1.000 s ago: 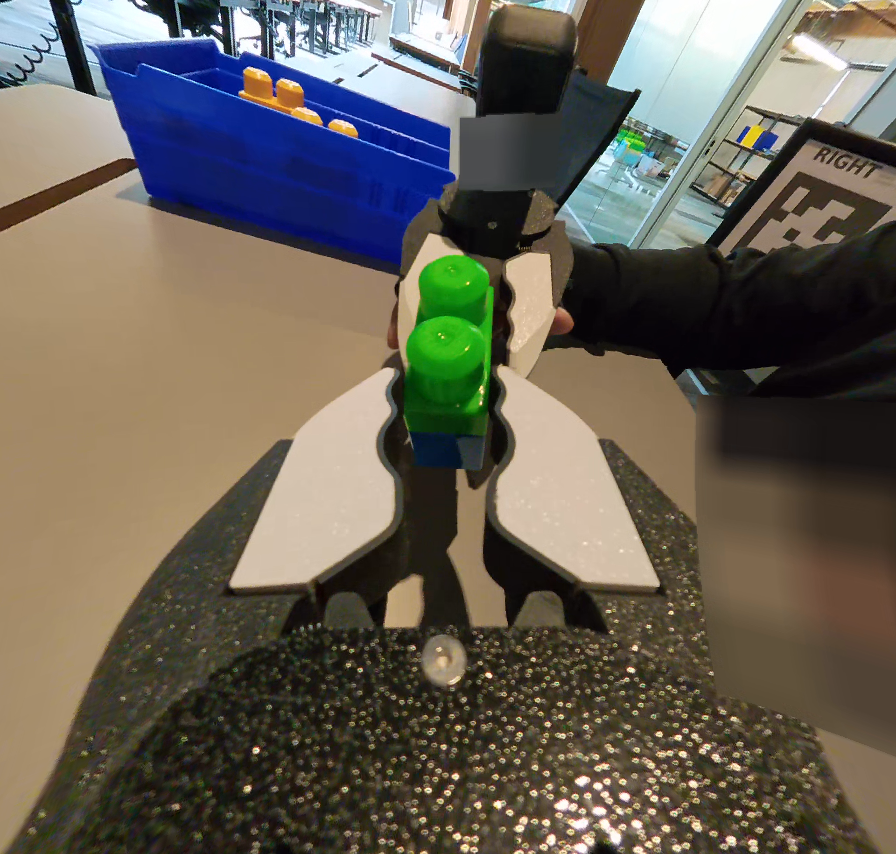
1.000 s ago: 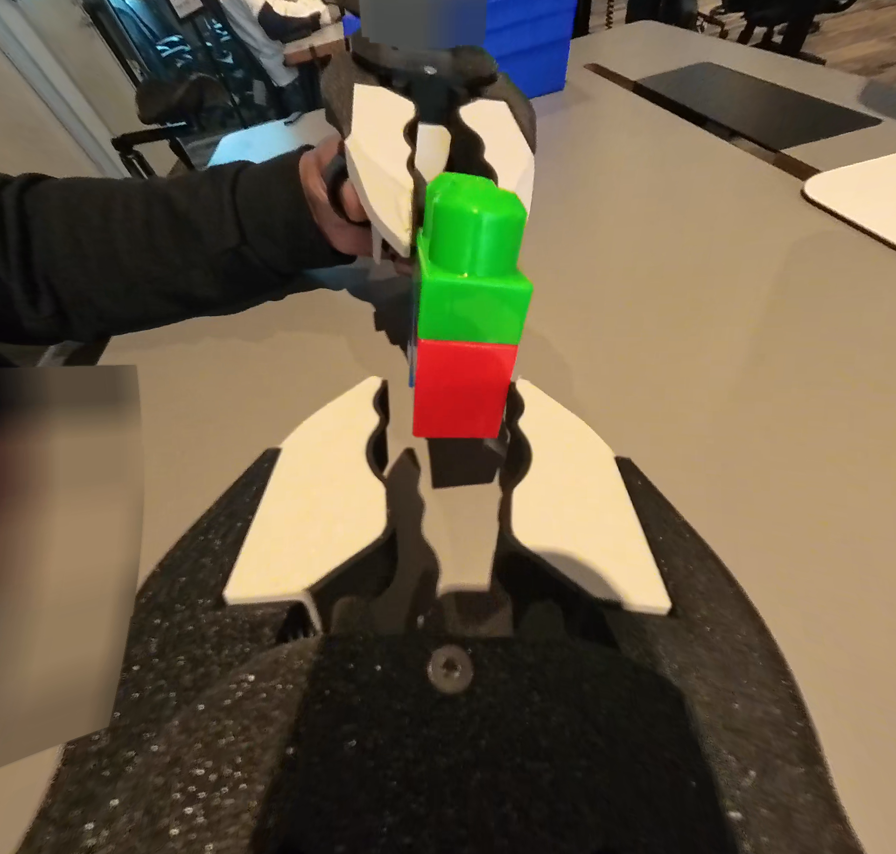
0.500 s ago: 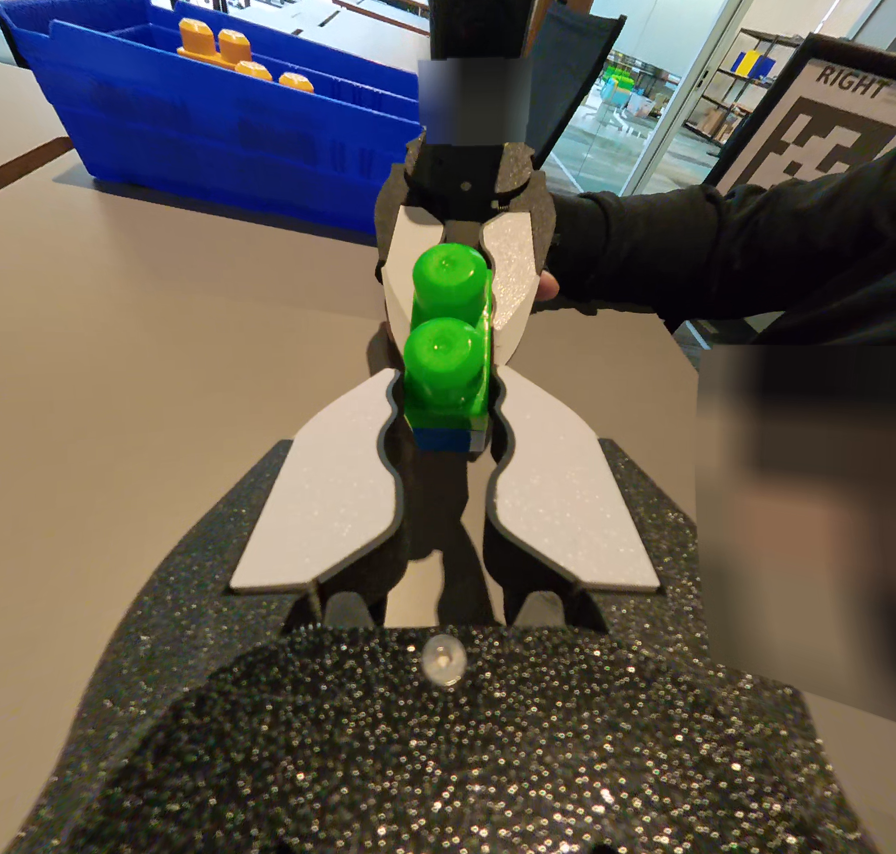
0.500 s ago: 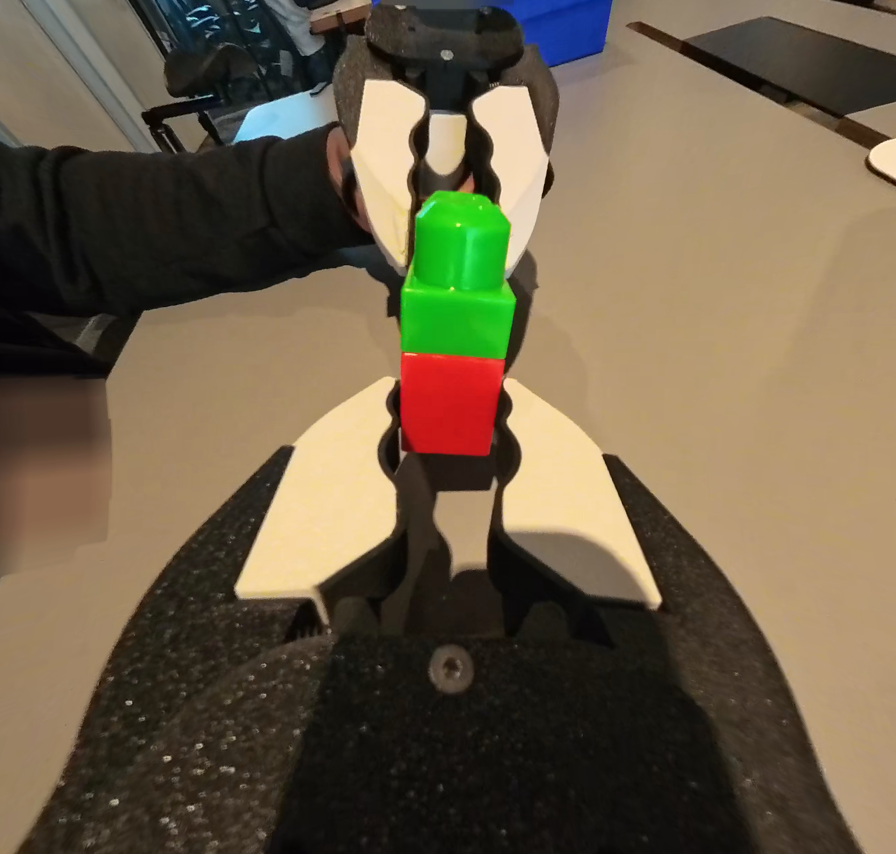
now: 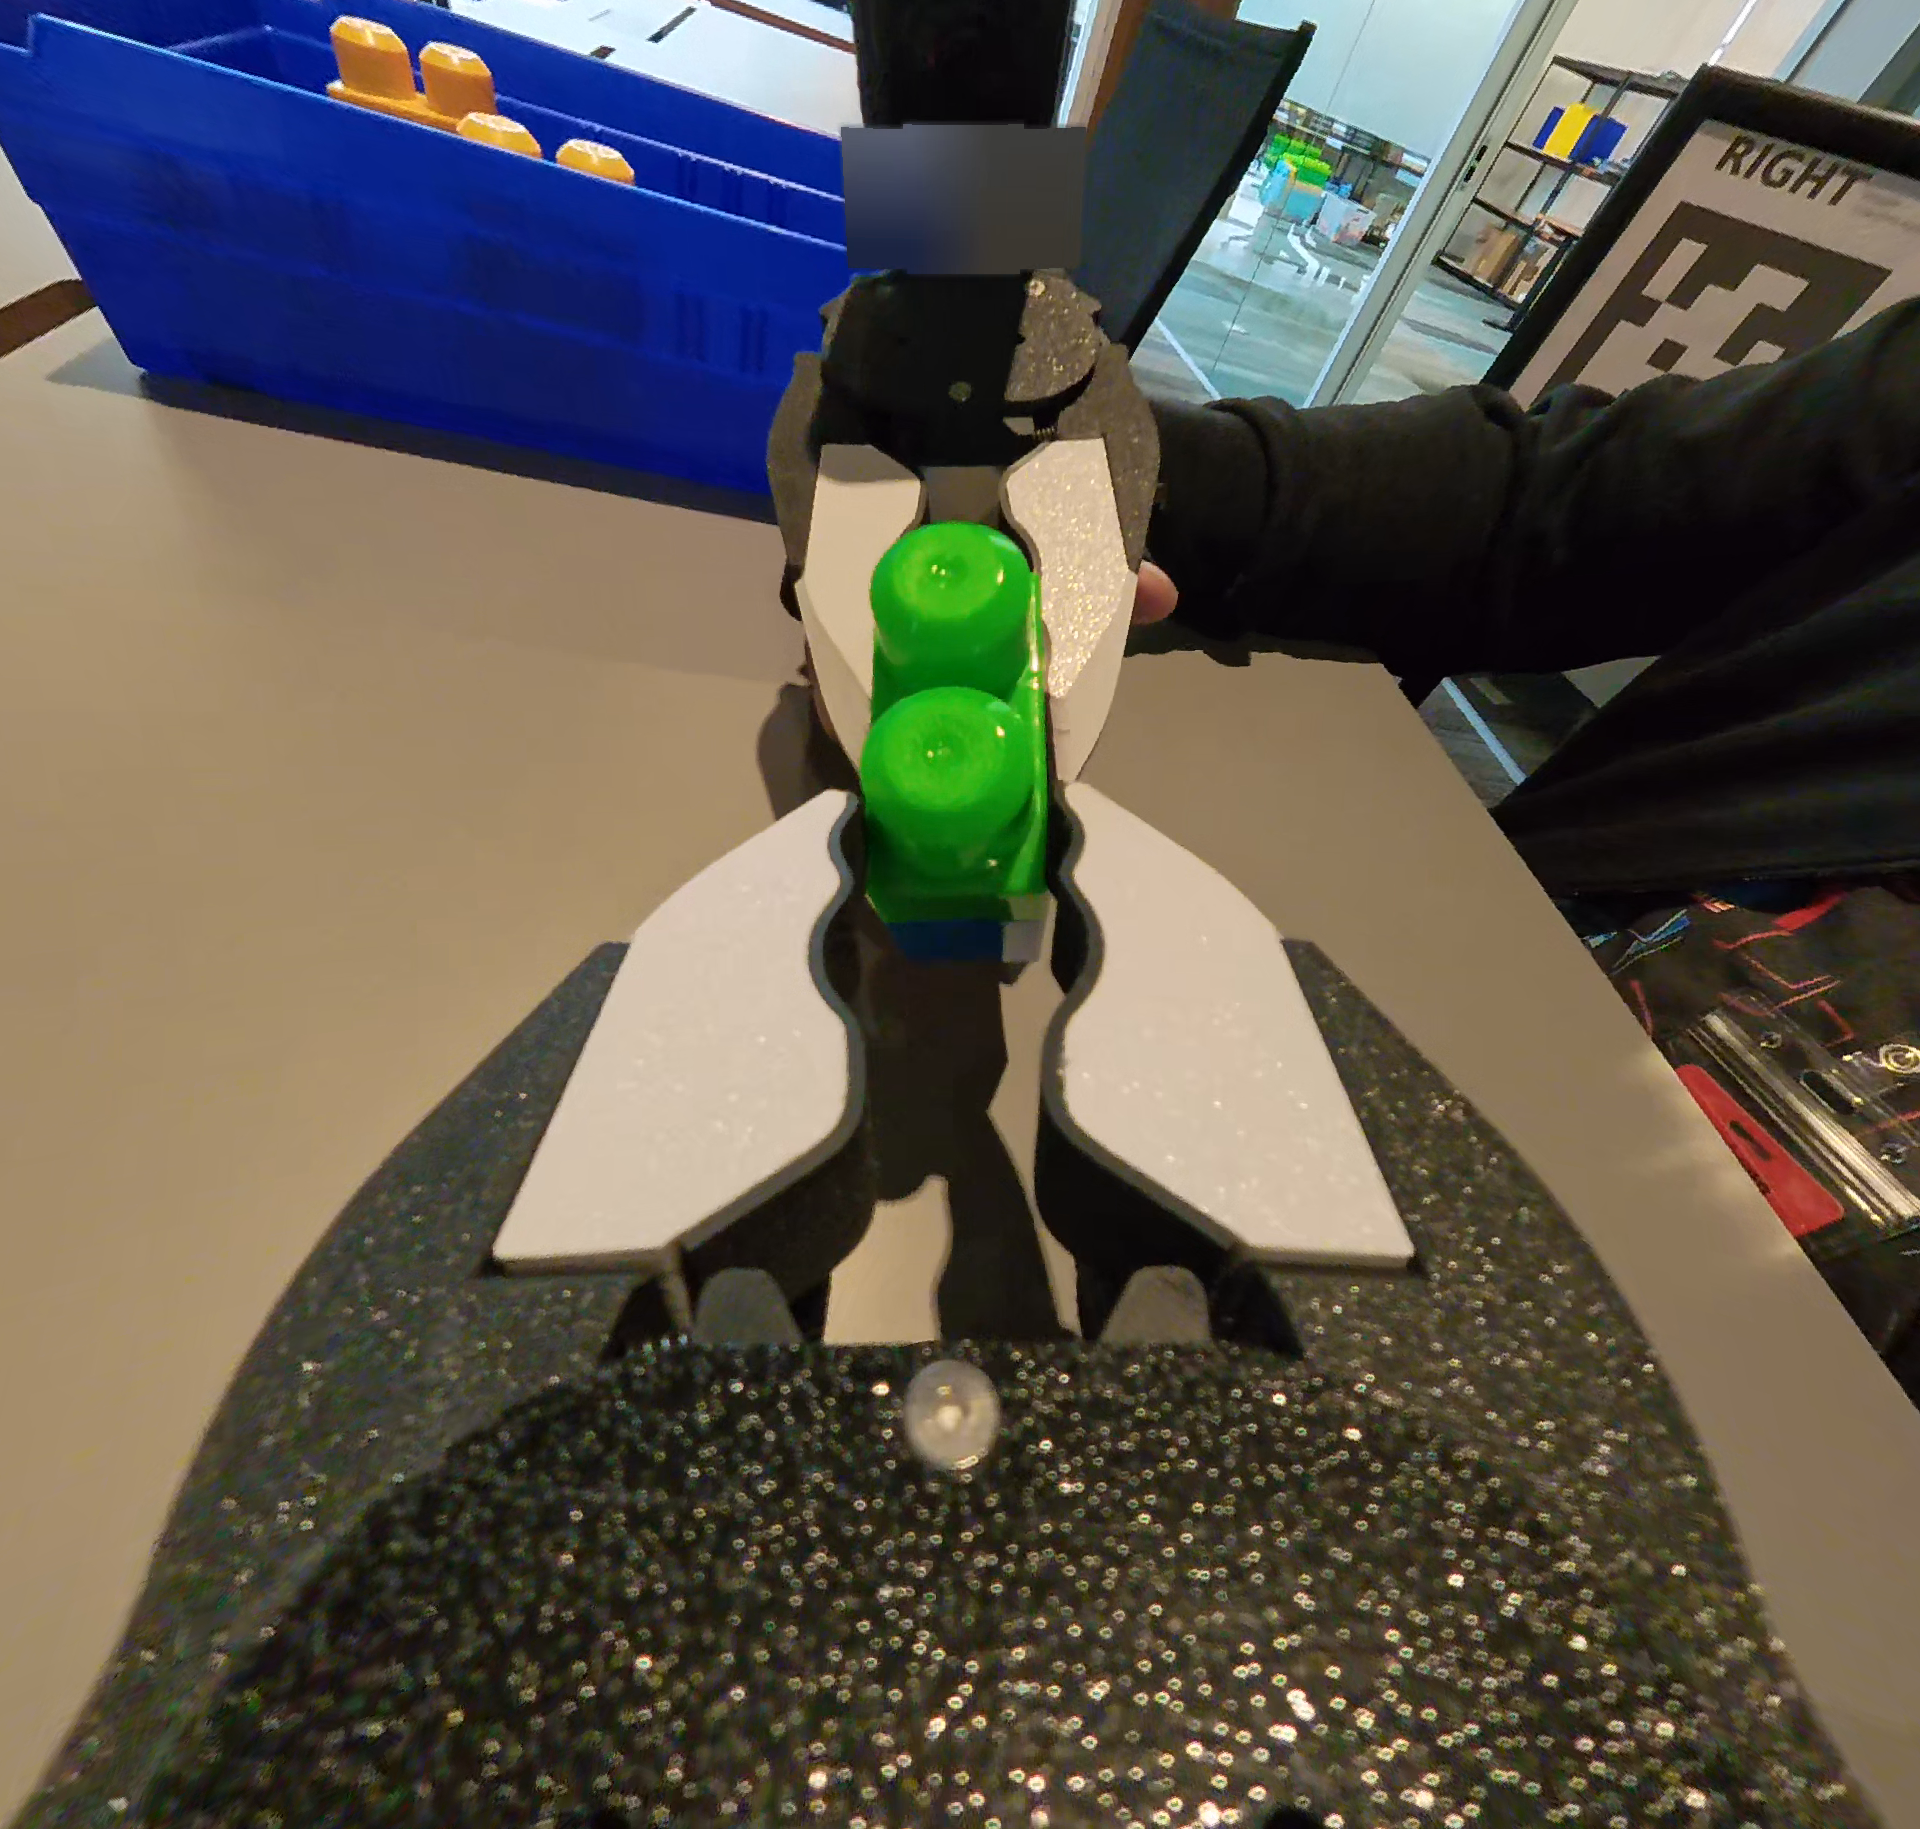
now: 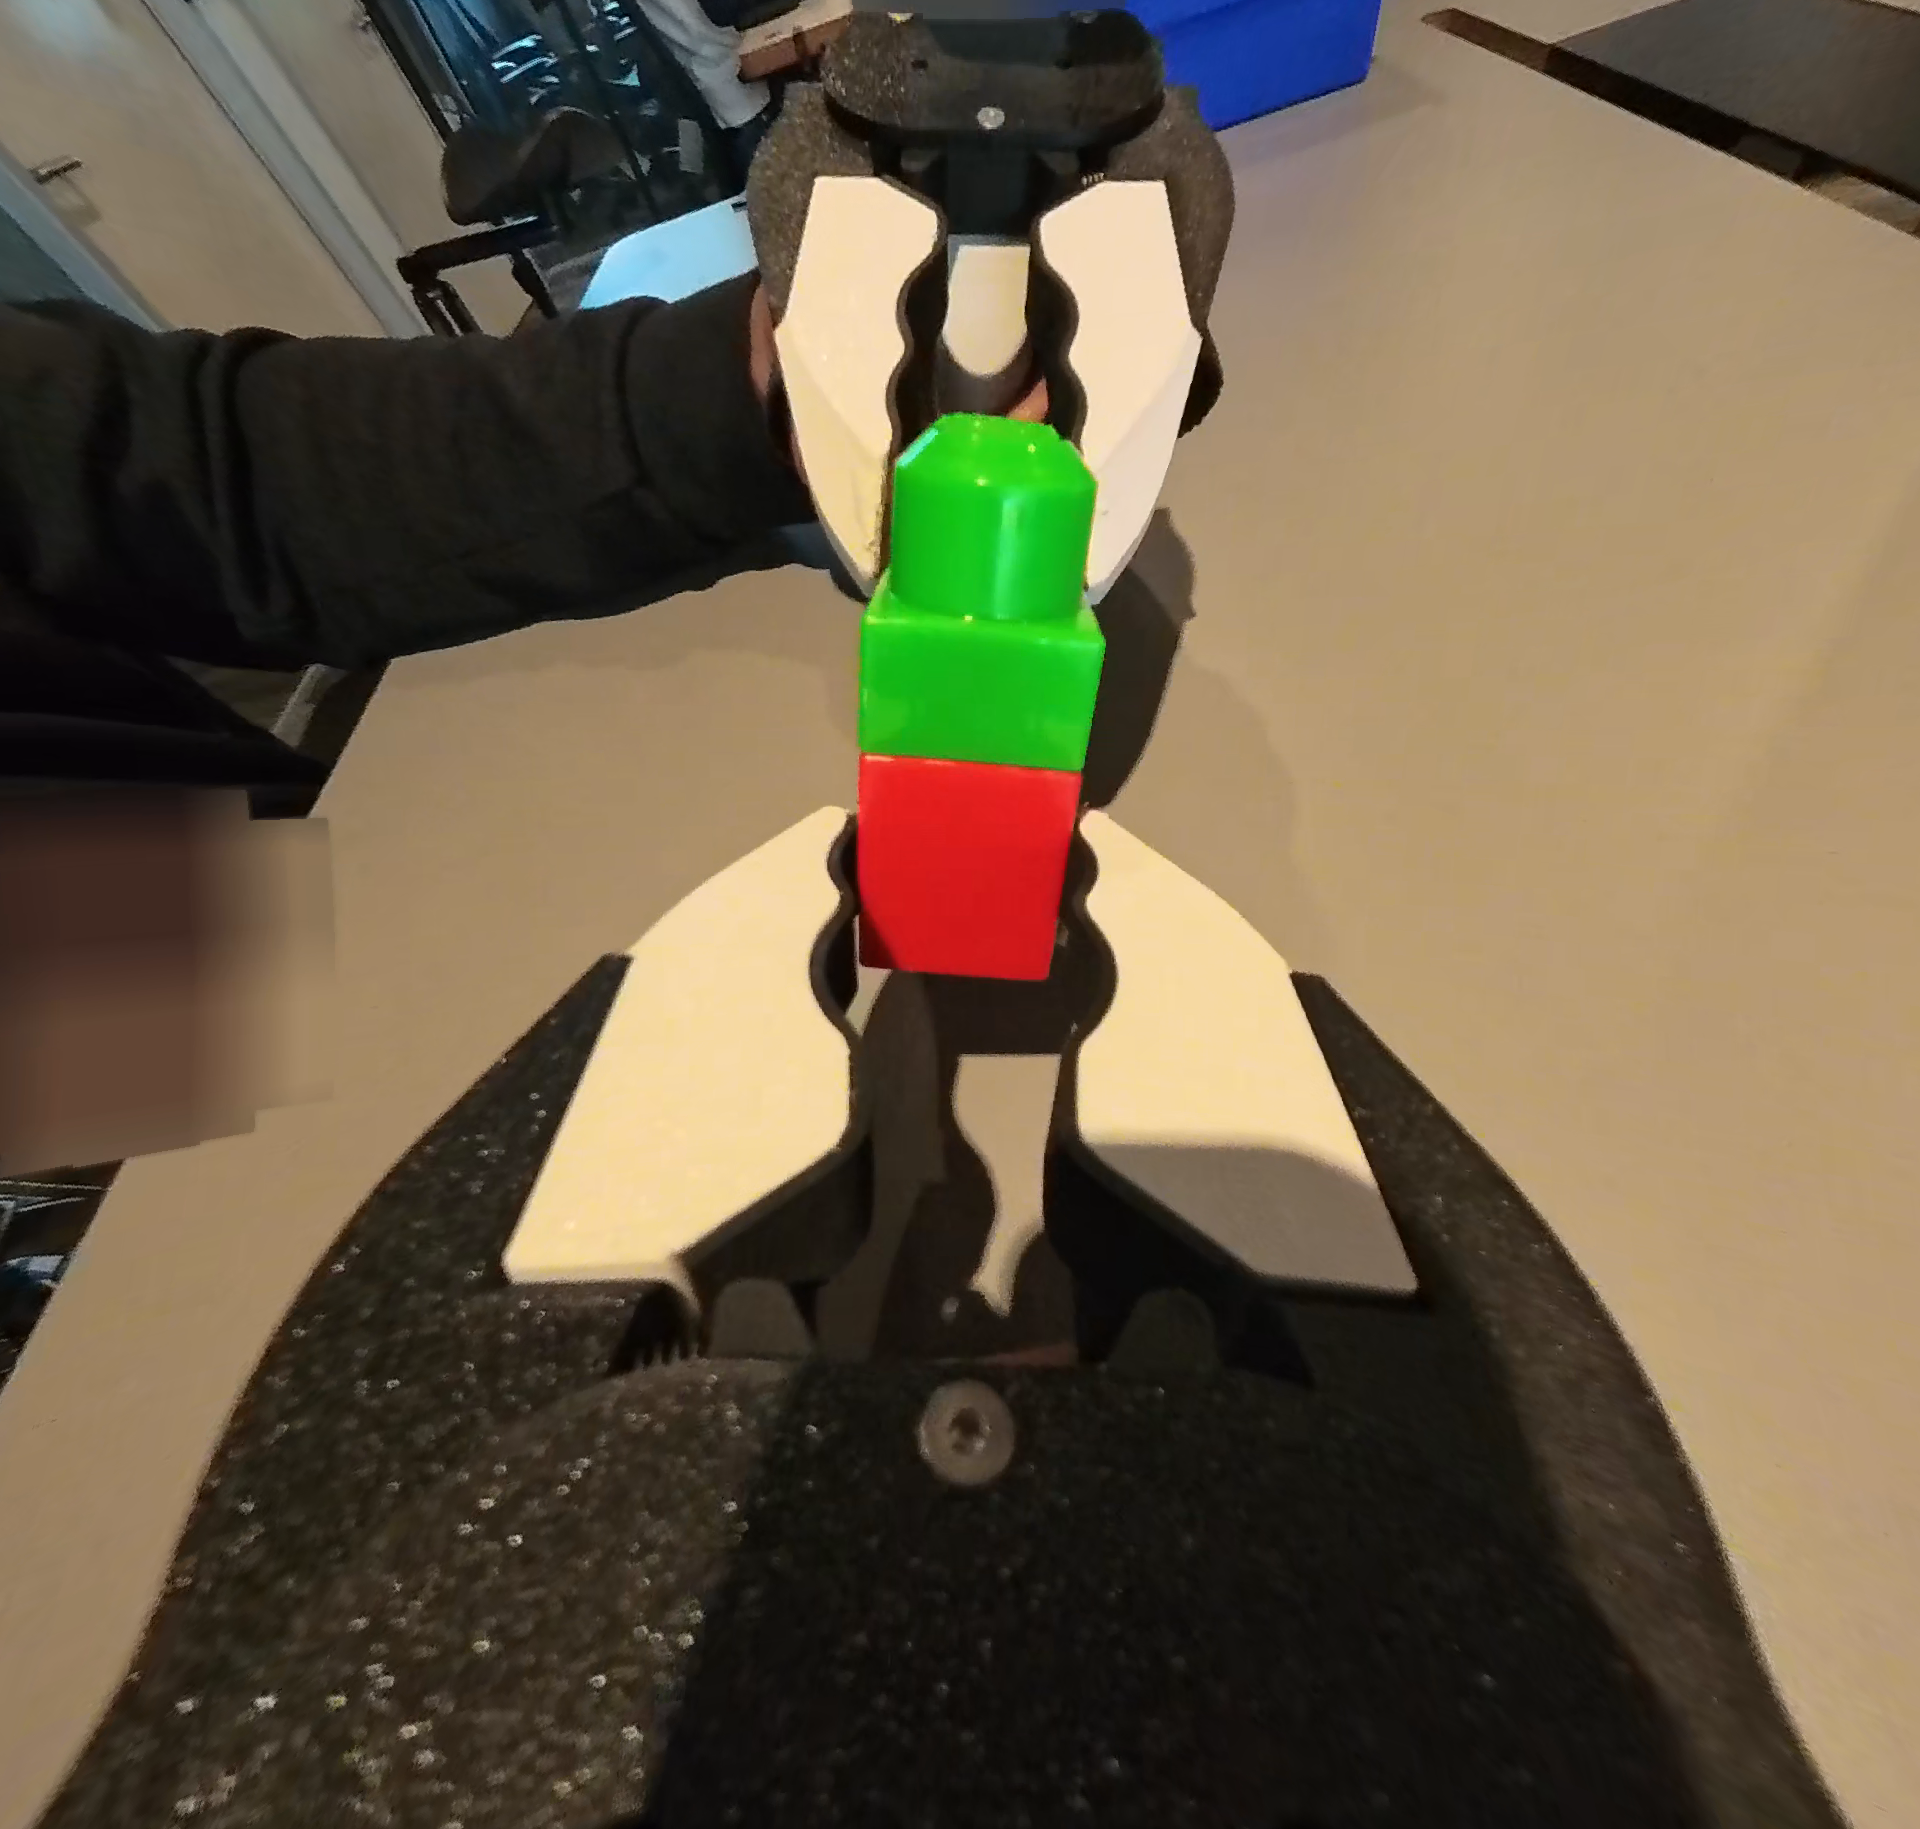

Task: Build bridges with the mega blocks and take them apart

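A small bridge of mega blocks is held above the grey table between my two grippers, which face each other. A green two-stud block [image 5: 951,740] tops it. A blue block [image 5: 945,940] is under its near end in the left wrist view. A red block [image 6: 961,865] is under the green block [image 6: 982,683] in the right wrist view. My left gripper [image 5: 954,829] is shut on the blue end. My right gripper [image 6: 961,844] is shut on the red block. Each also shows in the other's view, the right gripper [image 5: 961,574] and the left gripper [image 6: 987,429].
A blue bin [image 5: 416,252] holding orange blocks [image 5: 457,86] stands at the far left of the table and also shows in the right wrist view [image 6: 1262,13]. The table edge [image 5: 1538,896] runs on the right. A black mat [image 6: 1714,86] lies far right. Black sleeves [image 6: 364,470] reach in. My two grippers' fingertips are within a few centimetres of each other.
The held blocks have straightened from a tilt to upright and centred in the right wrist view. Both grippers stay shut on them. The left wrist view now looks down more onto the studs.
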Demonstrator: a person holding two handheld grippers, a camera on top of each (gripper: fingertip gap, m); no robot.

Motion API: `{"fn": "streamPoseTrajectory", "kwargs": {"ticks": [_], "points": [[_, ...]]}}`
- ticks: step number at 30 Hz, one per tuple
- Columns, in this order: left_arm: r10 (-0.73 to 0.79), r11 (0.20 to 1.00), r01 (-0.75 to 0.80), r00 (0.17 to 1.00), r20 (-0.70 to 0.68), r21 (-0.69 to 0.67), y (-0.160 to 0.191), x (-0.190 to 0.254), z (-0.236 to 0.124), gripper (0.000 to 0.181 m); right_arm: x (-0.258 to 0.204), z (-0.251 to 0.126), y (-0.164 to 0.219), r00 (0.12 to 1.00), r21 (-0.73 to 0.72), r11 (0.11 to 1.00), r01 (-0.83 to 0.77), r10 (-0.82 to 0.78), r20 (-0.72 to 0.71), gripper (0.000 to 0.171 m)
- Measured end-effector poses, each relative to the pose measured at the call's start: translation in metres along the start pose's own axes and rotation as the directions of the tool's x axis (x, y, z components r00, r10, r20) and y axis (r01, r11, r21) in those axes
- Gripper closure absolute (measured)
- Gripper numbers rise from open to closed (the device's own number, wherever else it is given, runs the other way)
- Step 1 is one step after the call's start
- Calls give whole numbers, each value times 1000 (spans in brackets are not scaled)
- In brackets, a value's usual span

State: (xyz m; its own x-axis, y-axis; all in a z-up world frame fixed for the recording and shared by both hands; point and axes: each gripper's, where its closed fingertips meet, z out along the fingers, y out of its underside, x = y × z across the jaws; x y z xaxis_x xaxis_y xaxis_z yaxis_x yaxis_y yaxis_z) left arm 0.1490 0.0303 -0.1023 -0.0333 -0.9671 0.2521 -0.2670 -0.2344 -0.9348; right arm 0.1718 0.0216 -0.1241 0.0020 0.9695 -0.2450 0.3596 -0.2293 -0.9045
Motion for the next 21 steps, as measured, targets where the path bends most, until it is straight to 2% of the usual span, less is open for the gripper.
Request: {"fn": "streamPoseTrajectory", "kwargs": {"ticks": [6,10,13,18,21], "points": [[-15,1000,15,1000,9,28,-5,-1,0,149,3,4,3,999,-28,1000,9,-10,-34,135],[9,1000,-10,1000,25,24,-8,0,1,149,5,13,14,995,-129,991,45,-56,-84,135],[57,998,-56,997,53,-30,-6,1,4,149,7,19,22,988,-203,977,68,-94,-123,135],[81,994,-73,992,101,-78,1,-6,3,149,18,19,24,976,-229,972,53,-99,-195,133],[88,989,-72,988,124,-128,11,-11,7,149,21,17,34,968,-294,953,70,-136,-210,123]]}}
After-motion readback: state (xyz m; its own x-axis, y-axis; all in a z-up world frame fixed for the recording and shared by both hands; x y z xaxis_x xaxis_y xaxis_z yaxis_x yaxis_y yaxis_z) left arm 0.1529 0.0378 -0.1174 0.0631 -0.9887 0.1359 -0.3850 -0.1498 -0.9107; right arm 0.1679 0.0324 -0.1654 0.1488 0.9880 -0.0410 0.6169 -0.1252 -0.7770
